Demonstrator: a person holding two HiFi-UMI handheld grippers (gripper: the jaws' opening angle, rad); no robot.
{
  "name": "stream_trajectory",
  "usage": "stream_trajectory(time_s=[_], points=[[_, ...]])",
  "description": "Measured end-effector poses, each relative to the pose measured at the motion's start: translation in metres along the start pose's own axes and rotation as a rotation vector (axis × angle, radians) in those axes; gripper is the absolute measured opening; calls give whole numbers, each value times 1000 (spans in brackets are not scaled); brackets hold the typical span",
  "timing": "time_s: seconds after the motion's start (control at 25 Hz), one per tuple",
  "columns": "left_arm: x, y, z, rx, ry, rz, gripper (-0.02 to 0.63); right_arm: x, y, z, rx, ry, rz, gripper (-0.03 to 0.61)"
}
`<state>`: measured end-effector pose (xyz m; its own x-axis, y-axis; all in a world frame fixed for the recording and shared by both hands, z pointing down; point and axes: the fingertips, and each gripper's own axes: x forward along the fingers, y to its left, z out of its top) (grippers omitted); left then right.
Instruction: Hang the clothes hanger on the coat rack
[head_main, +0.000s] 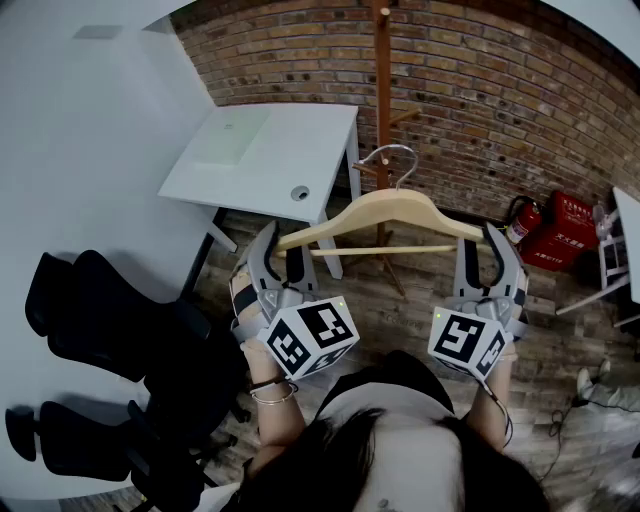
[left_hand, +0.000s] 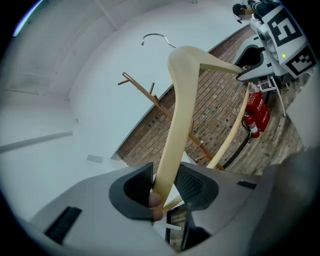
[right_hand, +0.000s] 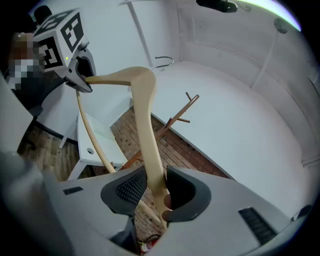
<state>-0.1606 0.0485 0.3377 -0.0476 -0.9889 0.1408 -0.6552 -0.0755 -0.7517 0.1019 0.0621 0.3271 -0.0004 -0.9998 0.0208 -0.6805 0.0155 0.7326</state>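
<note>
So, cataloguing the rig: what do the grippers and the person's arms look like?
The left gripper and right gripper have grey bodies, dark textured pads inside the jaws and a white cube with black square markers. Thin bracelets on the left wrist.

The pale grey plastic left gripper and matching right gripper each carry a white cube with black square markers and a small green light. Their fingers have dark ribbed pads. Thin bracelets circle the left wrist, and the top is white.
</note>
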Motion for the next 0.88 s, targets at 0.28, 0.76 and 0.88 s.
stream_trajectory(time_s=[0.28, 0.76, 0.88], points=[[1, -1, 0, -23, 8, -11, 127, -2, 1, 0, 22, -8, 13, 144], [29, 1, 7, -15, -4, -4, 127, 26, -5, 3, 21, -11, -13, 144], [40, 4, 10, -5, -7, -2, 127, 39, -6, 4, 27, -12, -13, 144]])
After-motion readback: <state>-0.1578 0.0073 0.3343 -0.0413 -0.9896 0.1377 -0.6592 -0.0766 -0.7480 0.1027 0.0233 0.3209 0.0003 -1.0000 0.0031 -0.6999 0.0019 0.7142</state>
